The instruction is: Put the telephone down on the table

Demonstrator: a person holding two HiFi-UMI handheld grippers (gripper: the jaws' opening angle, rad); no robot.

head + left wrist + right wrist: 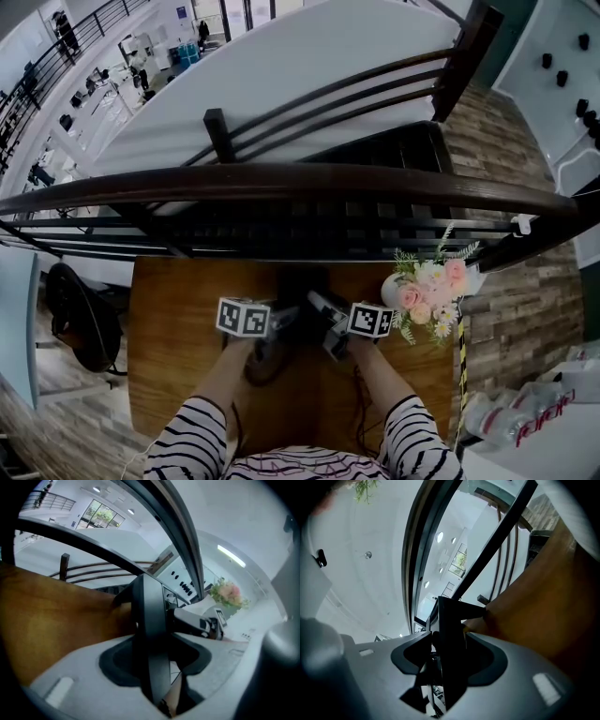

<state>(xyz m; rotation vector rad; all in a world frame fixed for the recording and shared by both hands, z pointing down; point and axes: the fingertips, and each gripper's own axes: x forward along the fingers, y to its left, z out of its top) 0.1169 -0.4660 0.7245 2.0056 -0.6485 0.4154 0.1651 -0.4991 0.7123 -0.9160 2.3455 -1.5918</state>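
A black telephone (298,289) hangs just over the wooden table (178,309), held between my two grippers. The left gripper (281,321), under its marker cube, grips the telephone's left side. From the other side the right gripper (325,317) grips it. In the left gripper view a black edge of the telephone (151,634) fills the gap between the grey jaws, and the right gripper (202,623) shows beyond it. The right gripper view has the same dark slab, the telephone (451,639), clamped between its jaws. A dark part hangs below the left gripper; what it is I cannot tell.
A white vase of pink flowers (427,292) stands at the table's far right corner. A dark wooden railing (281,180) runs across just beyond the table. A thin cable (357,398) trails toward me. A dark chair (80,323) is at the left, packed bottles (525,412) at the right.
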